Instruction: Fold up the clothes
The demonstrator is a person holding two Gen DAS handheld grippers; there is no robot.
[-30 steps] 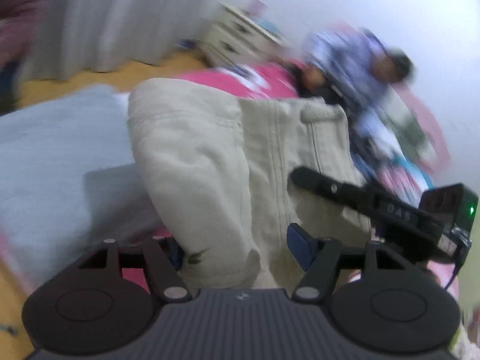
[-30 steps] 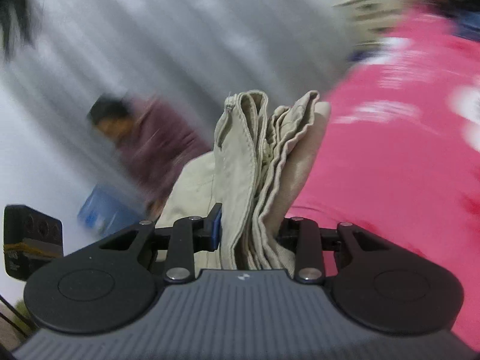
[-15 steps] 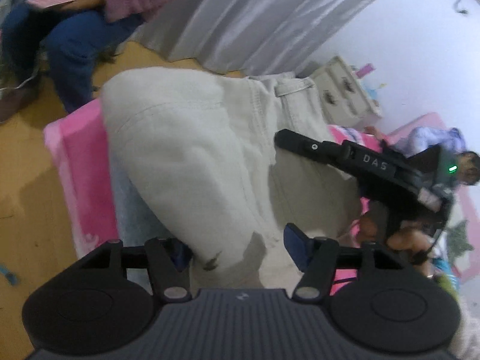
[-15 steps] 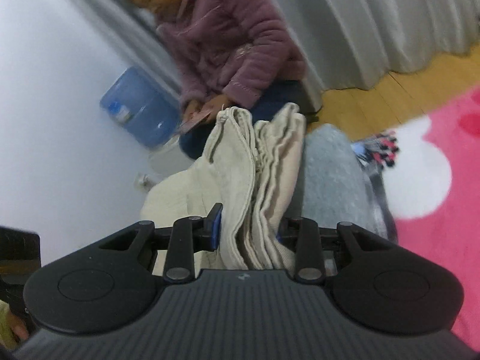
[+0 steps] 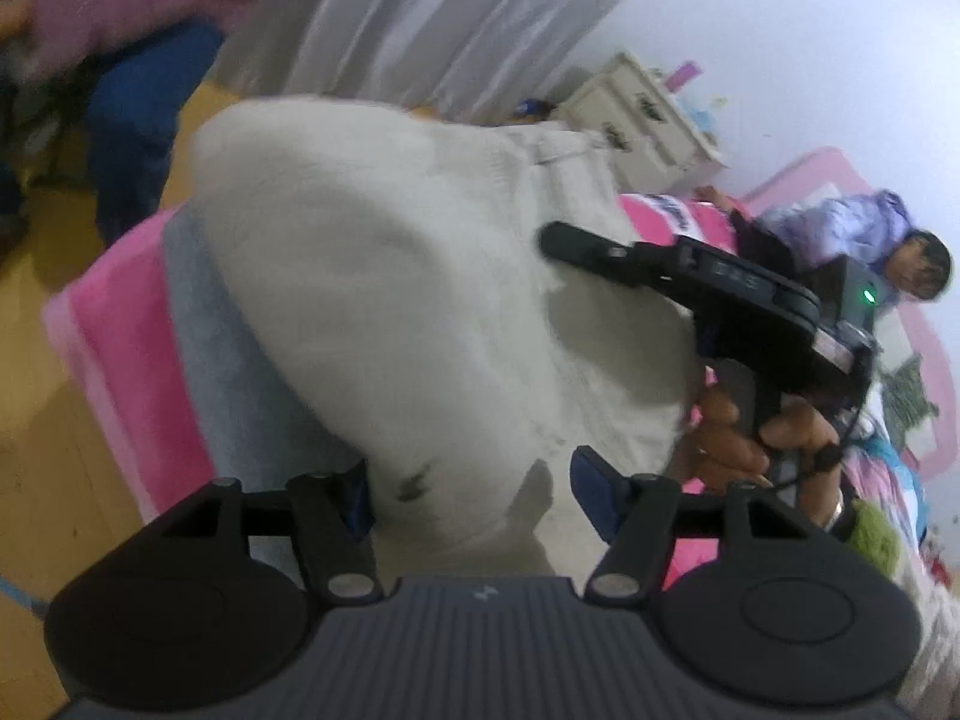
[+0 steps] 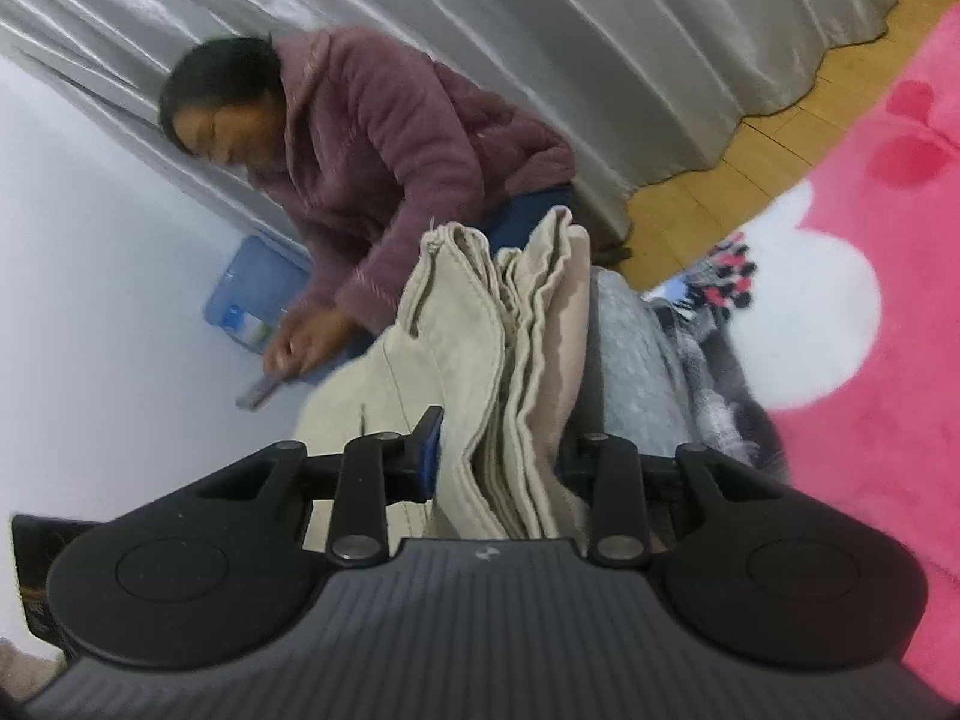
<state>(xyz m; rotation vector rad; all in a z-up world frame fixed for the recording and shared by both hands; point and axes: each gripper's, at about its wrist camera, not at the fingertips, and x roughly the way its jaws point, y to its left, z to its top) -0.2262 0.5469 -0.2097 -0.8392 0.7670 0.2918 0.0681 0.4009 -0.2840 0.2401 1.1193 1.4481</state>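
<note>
Grey pleated curtains (image 6: 600, 60) hang across the back of the room above a yellow wooden floor (image 6: 720, 192), with a pink rug (image 6: 870, 390) bearing a white patch spread below them. In the right wrist view the right claw (image 6: 501, 450) is clamped on a thick stack of folded layers of the beige trousers (image 6: 516, 372), which stand up on edge between its fingers, a zip edge showing at the 11 o'clock side of the bundle. Just beyond the bundle, toward 1 o'clock, lies a grey fuzzy garment (image 6: 630, 354). A seated person in a mauve fleece jacket (image 6: 390, 144) bends over at 11 o'clock, beside a blue water jug (image 6: 252, 294) against the white wall. In the left wrist view, which is blurred, the left claw (image 5: 471, 495) holds a broad fold of the same beige trousers (image 5: 390, 300) between fingers set fairly wide apart; the cloth fills the gap and billows upward toward 12 o'clock. The other black claw tool (image 5: 690, 276) reaches in from 3 o'clock, its tip resting on the cloth, with a hand (image 5: 756, 438) gripping its handle. A white dresser (image 5: 648, 114) stands at 1 o'clock against the wall, and another person in a pale purple top (image 5: 840, 228) lies at 3 o'clock.
</note>
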